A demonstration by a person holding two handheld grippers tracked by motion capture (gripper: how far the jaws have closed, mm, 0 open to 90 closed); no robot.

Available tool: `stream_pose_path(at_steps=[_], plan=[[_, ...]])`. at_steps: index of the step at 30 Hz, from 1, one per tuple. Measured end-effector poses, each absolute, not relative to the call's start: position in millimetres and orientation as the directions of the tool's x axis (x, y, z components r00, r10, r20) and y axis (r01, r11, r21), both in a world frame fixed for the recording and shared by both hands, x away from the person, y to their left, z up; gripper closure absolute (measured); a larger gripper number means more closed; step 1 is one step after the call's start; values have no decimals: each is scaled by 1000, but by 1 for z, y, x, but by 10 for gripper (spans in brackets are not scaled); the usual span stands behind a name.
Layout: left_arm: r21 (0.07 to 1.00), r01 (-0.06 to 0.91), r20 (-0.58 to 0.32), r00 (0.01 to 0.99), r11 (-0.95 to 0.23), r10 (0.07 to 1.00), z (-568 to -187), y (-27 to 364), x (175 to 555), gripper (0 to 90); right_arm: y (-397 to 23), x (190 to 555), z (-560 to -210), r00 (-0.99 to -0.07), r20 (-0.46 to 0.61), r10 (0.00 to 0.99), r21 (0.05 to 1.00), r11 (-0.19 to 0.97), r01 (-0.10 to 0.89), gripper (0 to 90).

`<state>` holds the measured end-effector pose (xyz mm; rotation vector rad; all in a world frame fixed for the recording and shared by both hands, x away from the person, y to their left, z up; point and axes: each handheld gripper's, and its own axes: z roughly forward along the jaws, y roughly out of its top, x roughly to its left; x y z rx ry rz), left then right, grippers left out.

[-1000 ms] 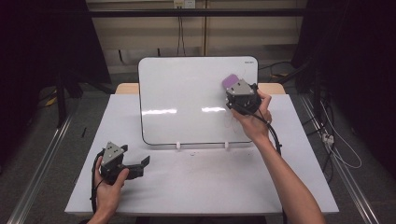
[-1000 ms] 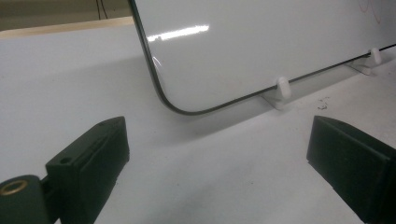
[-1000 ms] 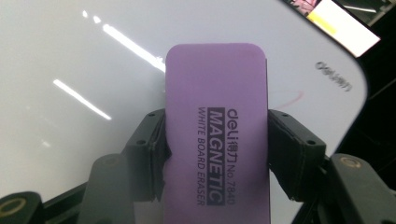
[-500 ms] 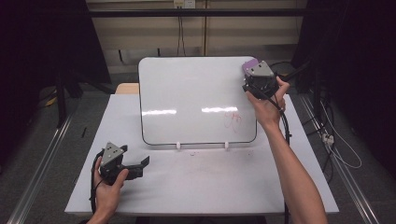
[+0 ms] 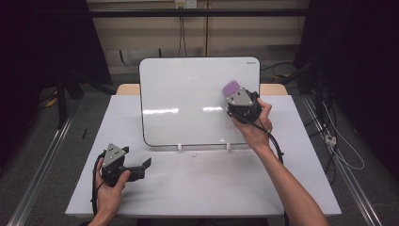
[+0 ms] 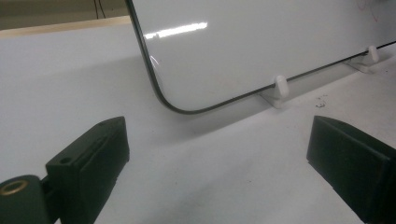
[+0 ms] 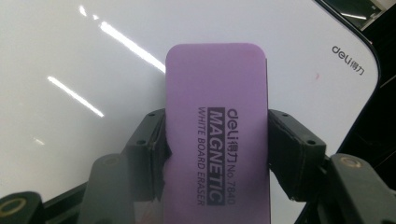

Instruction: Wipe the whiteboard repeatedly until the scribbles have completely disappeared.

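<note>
Two grippers — the right gripper (image 7: pixel 215 140) clamps a purple rectangular magnetic eraser (image 7: pixel 217 126) against the upright white glossy whiteboard (image 5: pixel 188 99); the left gripper (image 6: pixel 219 158) gapes wide over the white table (image 5: pixel 197 183).

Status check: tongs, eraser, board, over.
Right tongs shut on purple eraser, against whiteboard right side. Left tongs open, empty, low over table. Nothing in the way.

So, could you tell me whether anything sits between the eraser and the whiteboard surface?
Nothing visible does. The right gripper is shut on the purple eraser, holding it against or just over the whiteboard near its right side; contact cannot be told. The board around it is bare apart from light reflections.
</note>
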<state>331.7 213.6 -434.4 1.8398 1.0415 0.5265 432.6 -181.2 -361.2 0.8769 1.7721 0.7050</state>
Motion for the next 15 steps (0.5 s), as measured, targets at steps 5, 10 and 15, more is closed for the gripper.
stream_pose_path(at_steps=[5, 10, 15], plan=[[875, 435, -73, 554, -213, 830, -434, 214, 332, 56, -194, 443, -350, -227, -467, 855, 819, 515, 254, 417], [875, 436, -74, 553, -213, 830, -434, 214, 332, 56, -215, 463, -330, -164, -433, 886, 844, 462, 272, 417], [875, 435, -74, 554, -212, 829, -434, 214, 332, 58, -228, 475, -316, -108, -404, 908, 862, 418, 287, 417]])
